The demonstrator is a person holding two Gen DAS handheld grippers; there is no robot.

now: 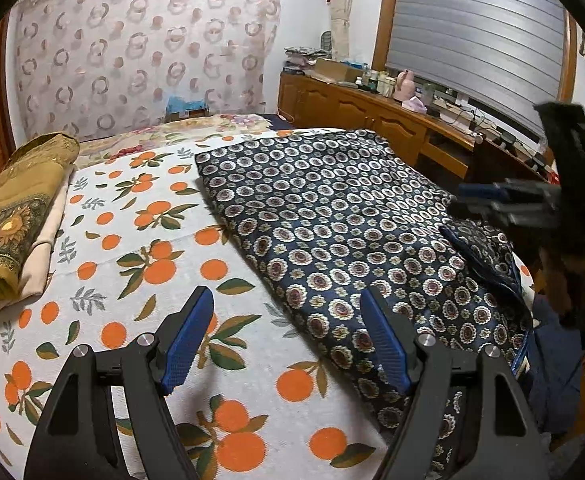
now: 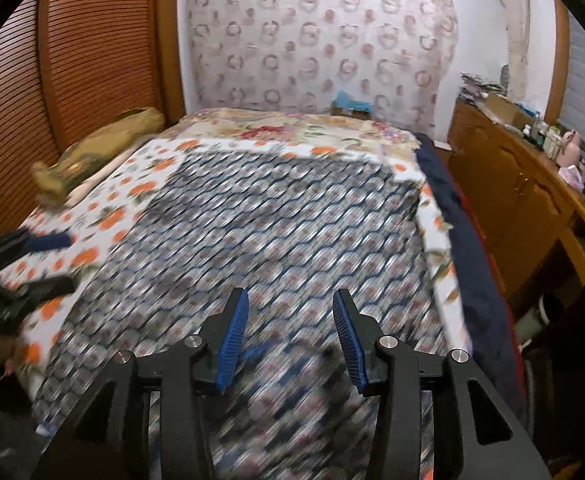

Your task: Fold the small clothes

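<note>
Left wrist view: left tool (image 1: pixel 286 336) spread above the orange-print bedsheet (image 1: pixel 132 248), beside the dark patterned garment (image 1: pixel 332 216); right tool (image 2: pixel 290 336) spread over it, empty.

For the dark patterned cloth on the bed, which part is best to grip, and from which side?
Probably the raised, turned-over corner of the dark patterned cloth, at its near right side. It stands off the orange-print sheet, so a finger can slide under. Come from the right with the right tool, now open.
</note>
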